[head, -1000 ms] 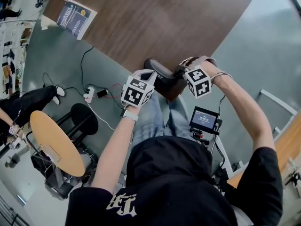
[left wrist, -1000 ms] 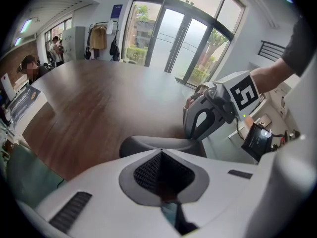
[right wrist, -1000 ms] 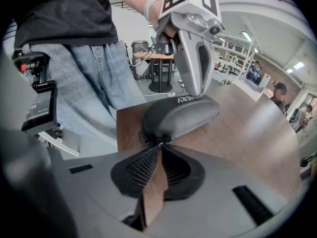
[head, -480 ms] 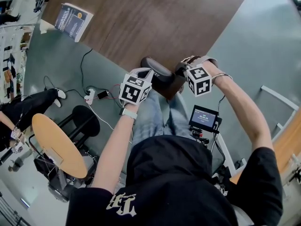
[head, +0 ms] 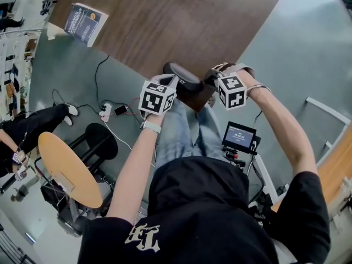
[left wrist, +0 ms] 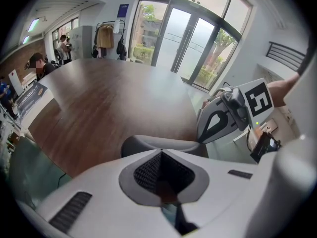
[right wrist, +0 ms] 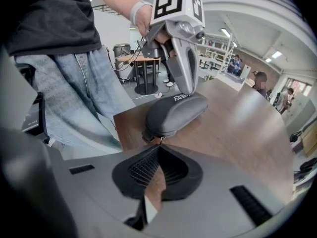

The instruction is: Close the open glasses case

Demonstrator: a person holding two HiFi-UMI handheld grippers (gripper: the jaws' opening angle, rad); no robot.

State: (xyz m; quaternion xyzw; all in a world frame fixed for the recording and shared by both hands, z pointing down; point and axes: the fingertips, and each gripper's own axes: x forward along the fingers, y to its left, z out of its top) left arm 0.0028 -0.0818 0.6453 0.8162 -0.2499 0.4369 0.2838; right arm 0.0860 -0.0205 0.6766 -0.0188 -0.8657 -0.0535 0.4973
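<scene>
- No real change over the last second: both tools stay at the glasses case, whose lid is down in every head view.
- The case sits on the near corner of the table, centre of the head view.
- Right gripper: jaws pressed together, tips right at the zipper pull. Can't tell if they pinch it.
- Left gripper: jaws together, tips resting on the case top.
- Judgement: the close is nearly done or finished. The zip end needs a check.
- Case: dark grey, rounded shell, matte. Table: brown wood grain, flat, smooth.
</scene>
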